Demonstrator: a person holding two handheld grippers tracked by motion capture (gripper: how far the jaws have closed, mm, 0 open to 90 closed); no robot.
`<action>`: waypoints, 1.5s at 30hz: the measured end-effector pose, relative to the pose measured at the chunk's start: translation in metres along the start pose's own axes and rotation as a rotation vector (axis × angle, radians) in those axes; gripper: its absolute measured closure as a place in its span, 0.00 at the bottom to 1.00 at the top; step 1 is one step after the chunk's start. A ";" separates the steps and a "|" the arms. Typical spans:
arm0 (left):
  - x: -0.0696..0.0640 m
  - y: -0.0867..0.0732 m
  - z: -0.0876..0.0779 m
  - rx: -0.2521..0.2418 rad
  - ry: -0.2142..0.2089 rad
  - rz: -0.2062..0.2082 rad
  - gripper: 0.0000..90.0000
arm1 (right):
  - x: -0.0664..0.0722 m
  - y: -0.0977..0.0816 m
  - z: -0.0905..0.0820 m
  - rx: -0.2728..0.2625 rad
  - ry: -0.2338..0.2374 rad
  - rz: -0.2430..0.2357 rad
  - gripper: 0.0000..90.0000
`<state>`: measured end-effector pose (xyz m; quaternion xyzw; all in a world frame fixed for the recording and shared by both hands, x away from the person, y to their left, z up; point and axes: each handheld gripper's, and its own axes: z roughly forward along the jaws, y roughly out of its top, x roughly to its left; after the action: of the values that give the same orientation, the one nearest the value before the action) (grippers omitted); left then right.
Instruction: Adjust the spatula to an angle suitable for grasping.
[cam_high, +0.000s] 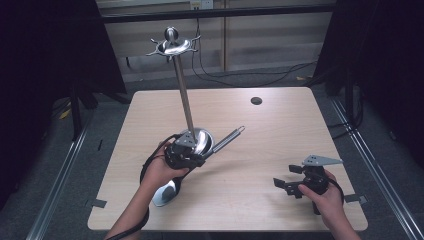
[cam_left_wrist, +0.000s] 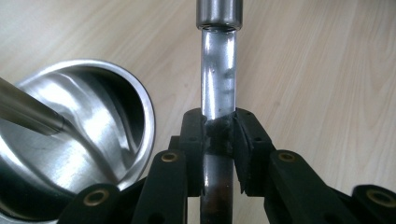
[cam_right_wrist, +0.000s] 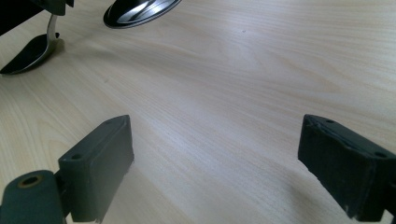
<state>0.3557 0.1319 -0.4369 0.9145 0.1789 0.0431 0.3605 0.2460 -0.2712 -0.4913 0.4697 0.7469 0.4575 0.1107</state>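
1. The right claw (cam_high: 289, 186) rests near the front right edge of the worktop (cam_high: 280, 130), its jaws spread wide with only bare wood between them.
2. The left claw (cam_left_wrist: 219, 135) is pinched on the handle of a metal ladle (cam_left_wrist: 218, 79); the ladle's bowl (cam_high: 166, 192) sits low by the front left edge.
3. Just beyond stands a metal utensil stand (cam_high: 182, 95), its round base (cam_left_wrist: 84, 135) beside the claw, its hooked top well above.

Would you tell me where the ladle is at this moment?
In the high view the ladle sits left of centre, its handle clamped in the left gripper beside the stand's base, its bowl near the table's front edge.
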 end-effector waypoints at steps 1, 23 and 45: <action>0.000 0.000 -0.002 -0.016 0.000 -0.001 0.84 | 0.000 0.000 0.000 -0.001 0.000 0.000 0.11; 0.000 -0.010 -0.038 -0.329 0.007 -0.104 0.84 | -0.001 0.000 0.000 -0.004 0.000 0.002 0.11; -0.005 -0.014 -0.066 -0.478 0.061 -0.137 0.84 | 0.001 0.005 0.006 -0.001 0.021 -0.007 0.11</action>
<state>0.3331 0.1821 -0.3973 0.7873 0.2360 0.0872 0.5629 0.2522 -0.2661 -0.4904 0.4622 0.7493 0.4626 0.1046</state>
